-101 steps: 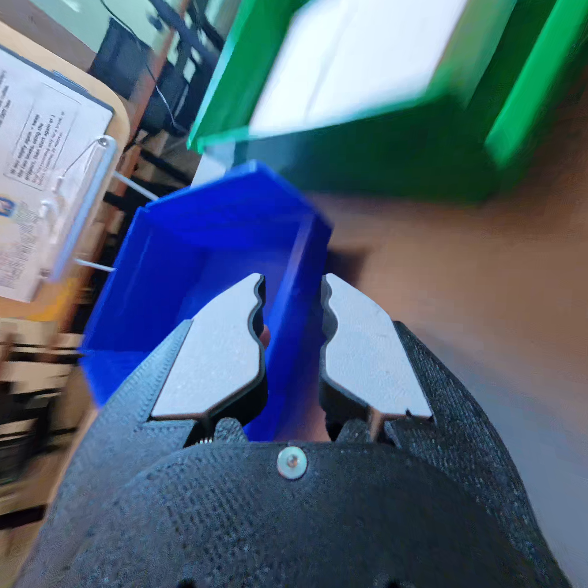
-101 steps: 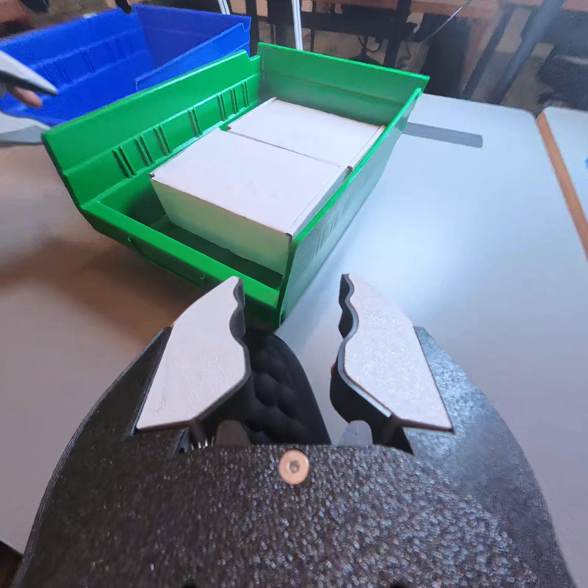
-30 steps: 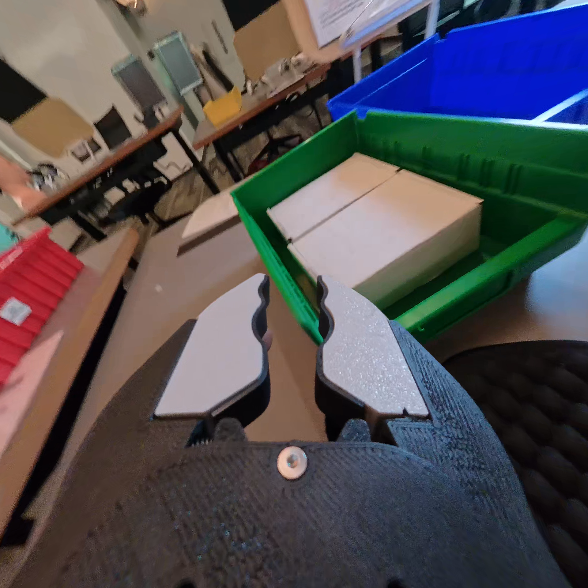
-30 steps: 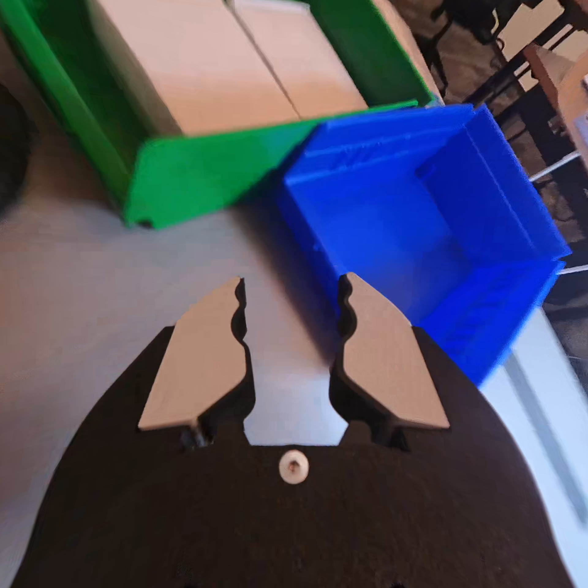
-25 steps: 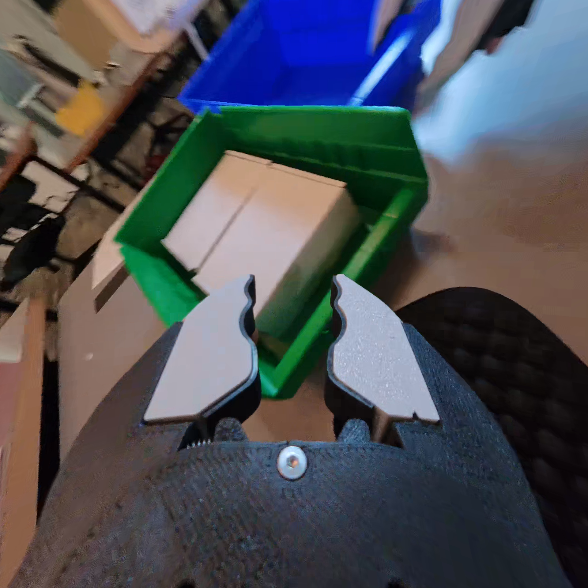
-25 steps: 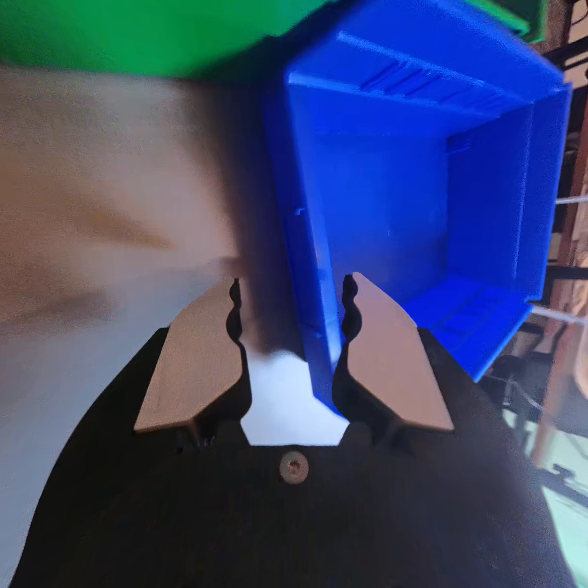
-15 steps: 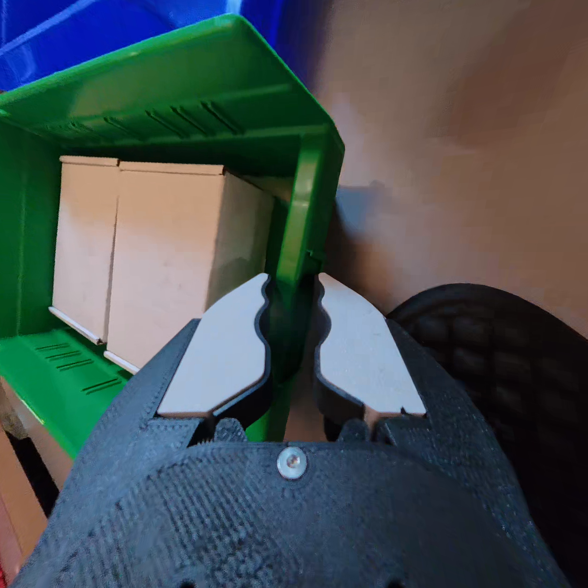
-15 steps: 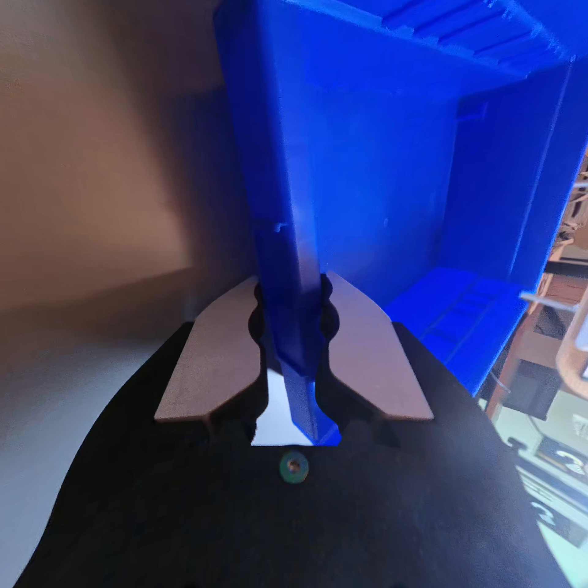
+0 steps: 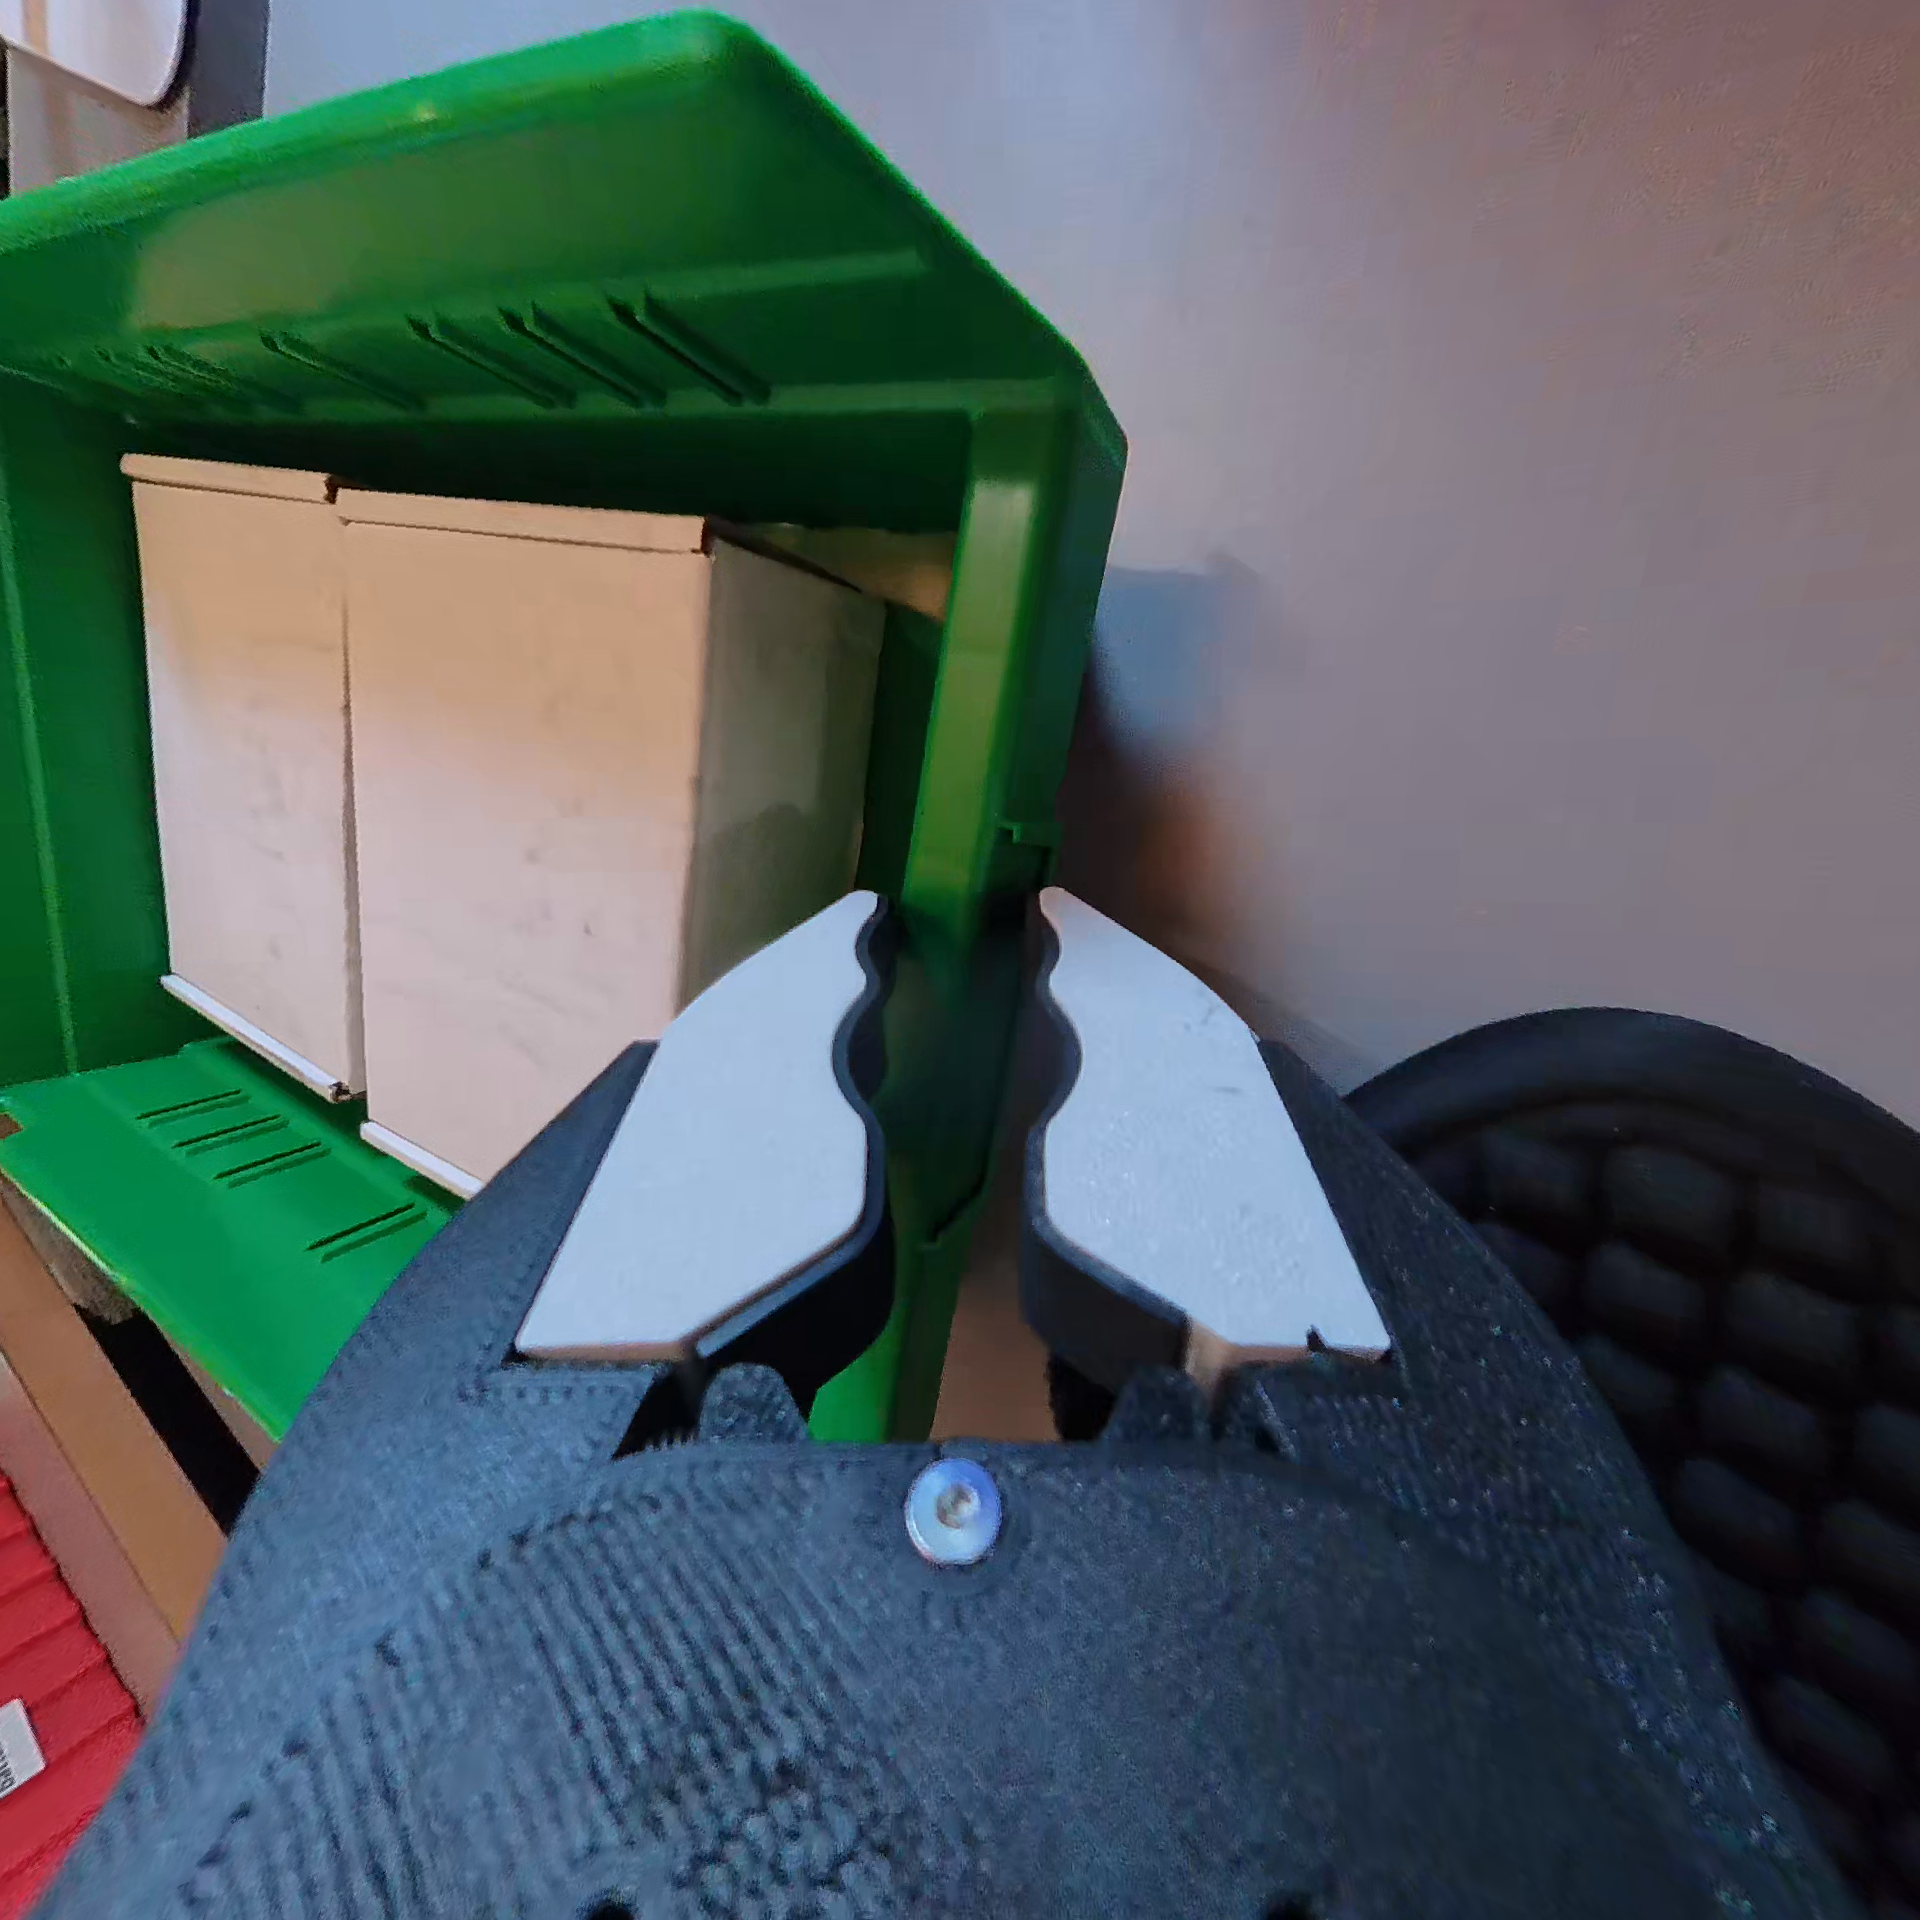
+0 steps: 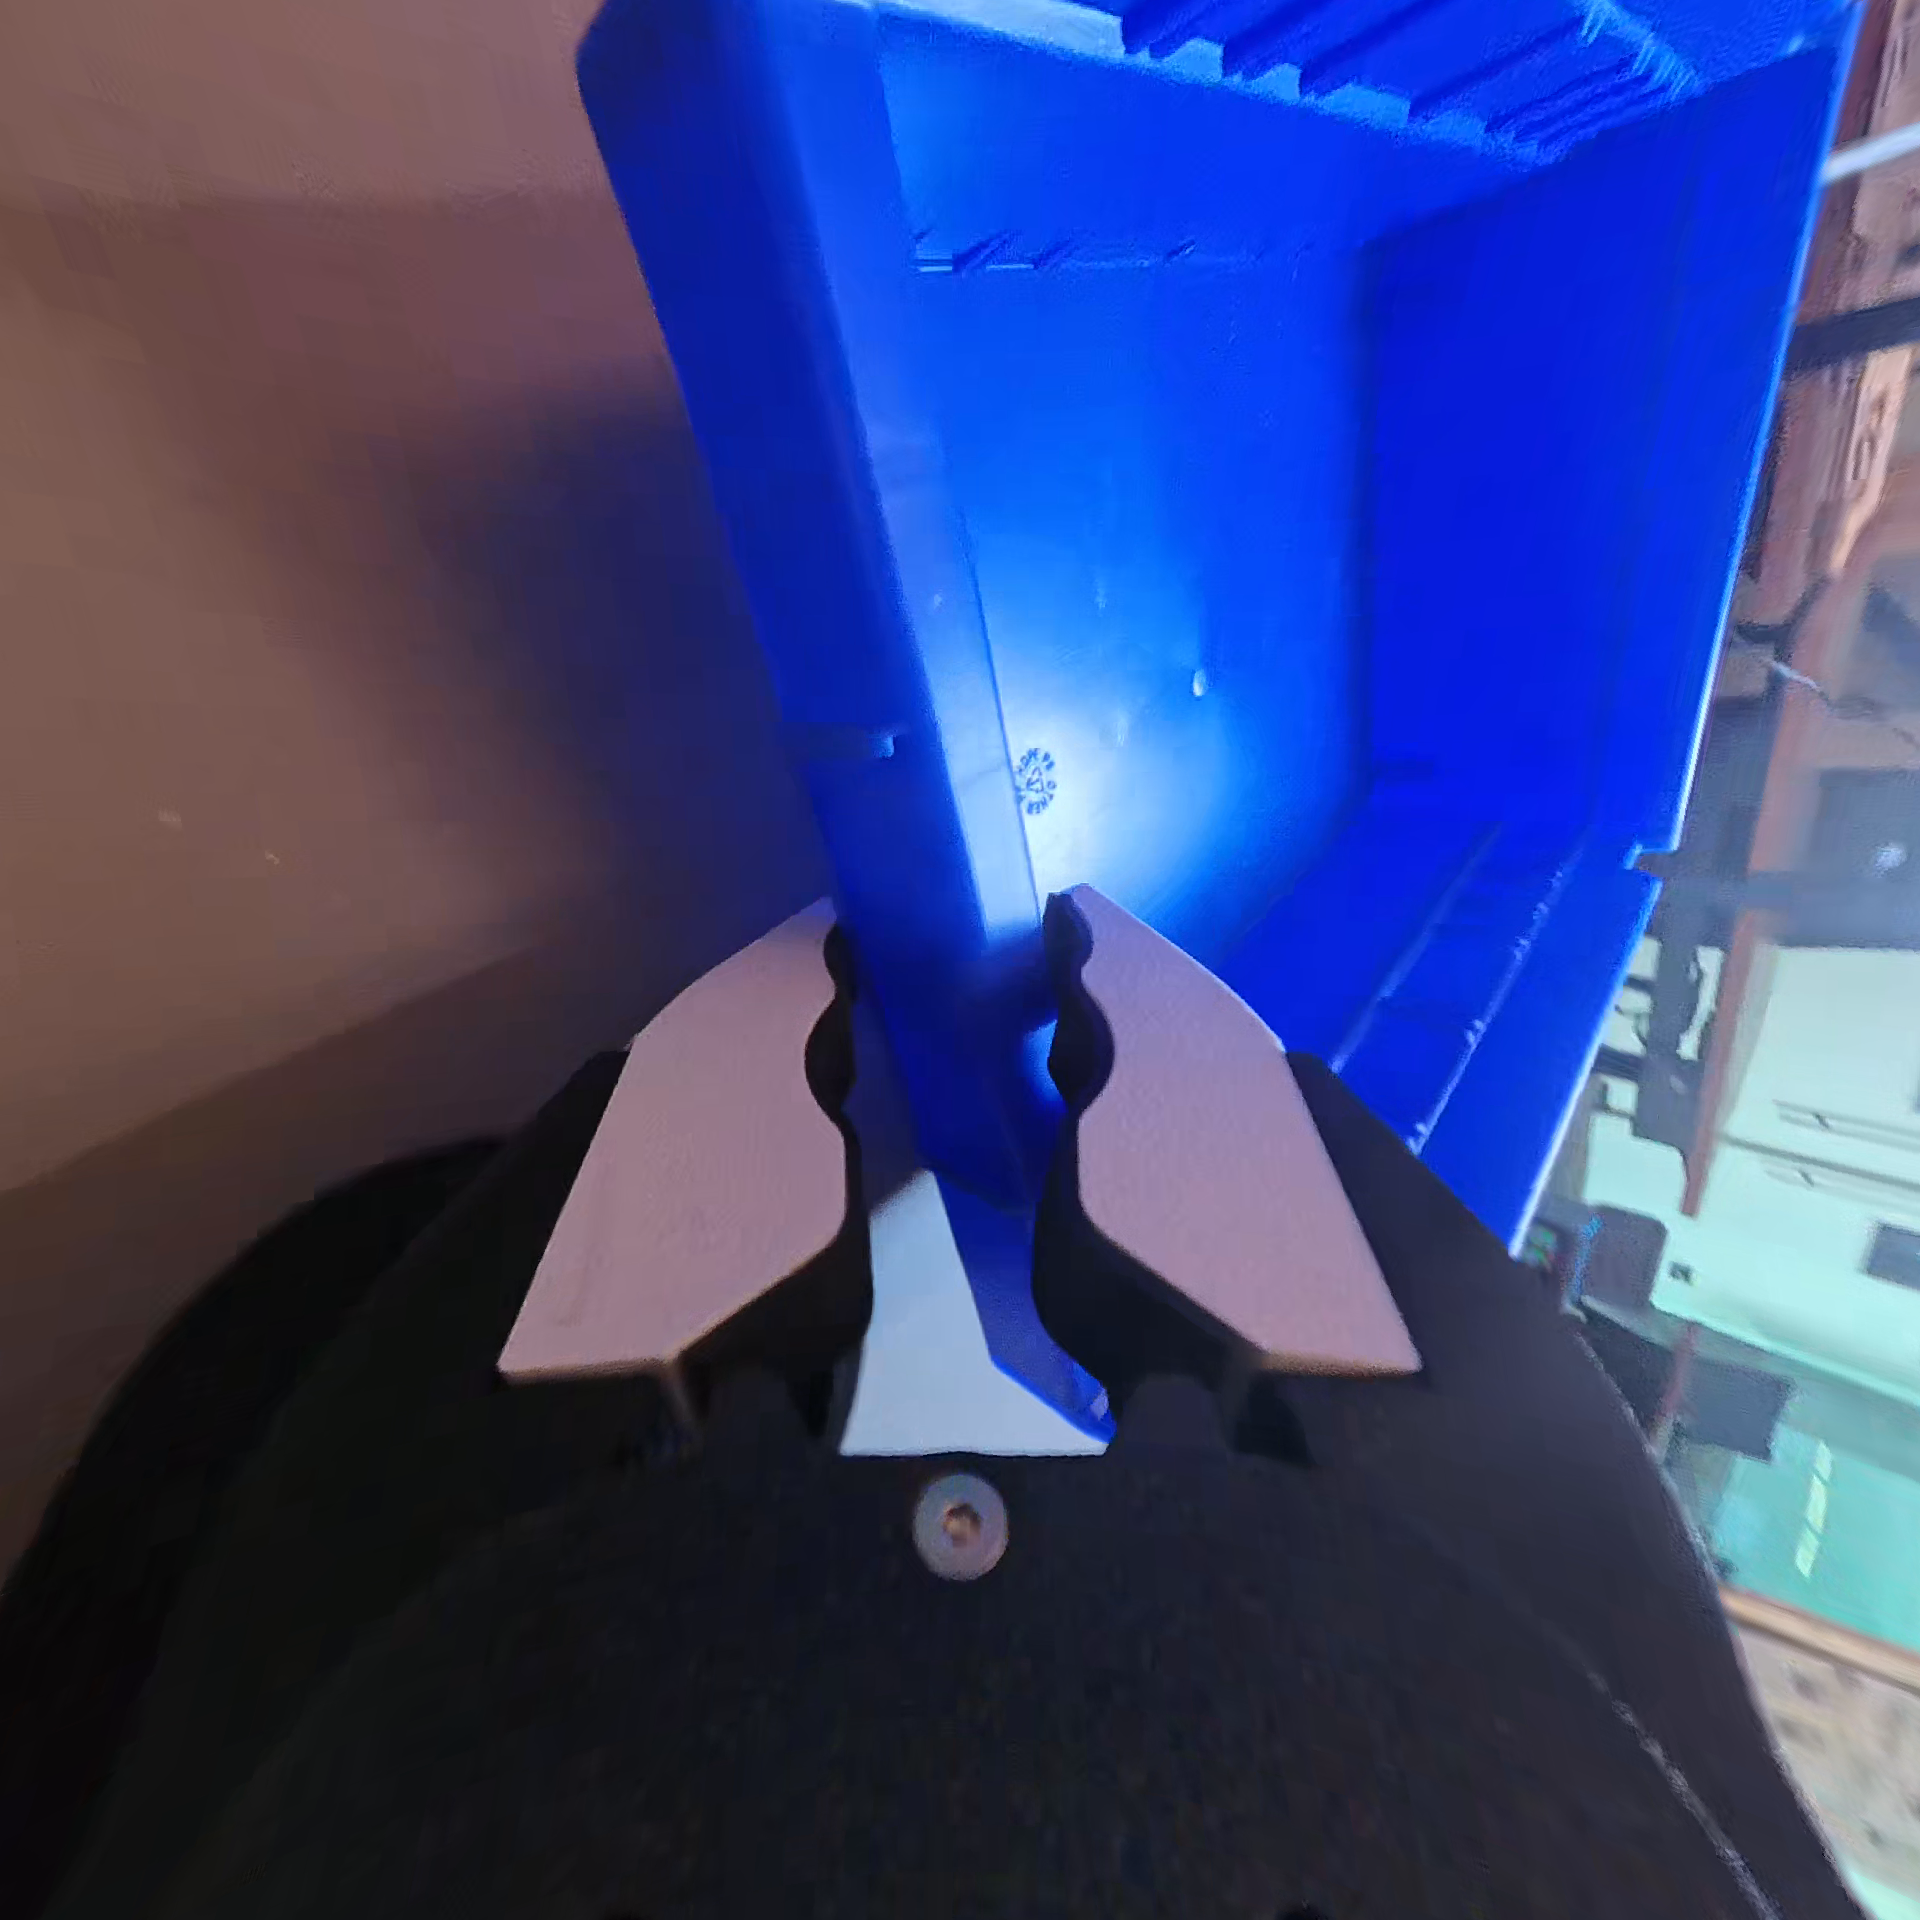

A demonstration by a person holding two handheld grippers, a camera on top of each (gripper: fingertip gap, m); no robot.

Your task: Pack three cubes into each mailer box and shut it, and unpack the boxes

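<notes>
Two closed white mailer boxes (image 9: 520,779) (image 9: 244,727) lie side by side inside a green bin (image 9: 520,260). My left gripper (image 9: 961,904) is shut on the green bin's side wall, one finger inside next to the nearer box and one outside. My right gripper (image 10: 951,904) is shut on the side wall of a blue bin (image 10: 1195,468), one finger inside and one outside. The part of the blue bin that shows holds nothing. No cubes are in view.
The tan table top (image 9: 1507,520) lies to the right of the green bin. A black bumpy mat (image 9: 1714,1247) lies at the lower right in the left wrist view. A red bin (image 9: 52,1621) shows at the lower left edge. Room furniture lies beyond the blue bin (image 10: 1818,1039).
A second ago both grippers hung free above the table. Each has since moved onto a bin wall, and the right one has narrowed onto the blue wall. The green bin's background has shifted.
</notes>
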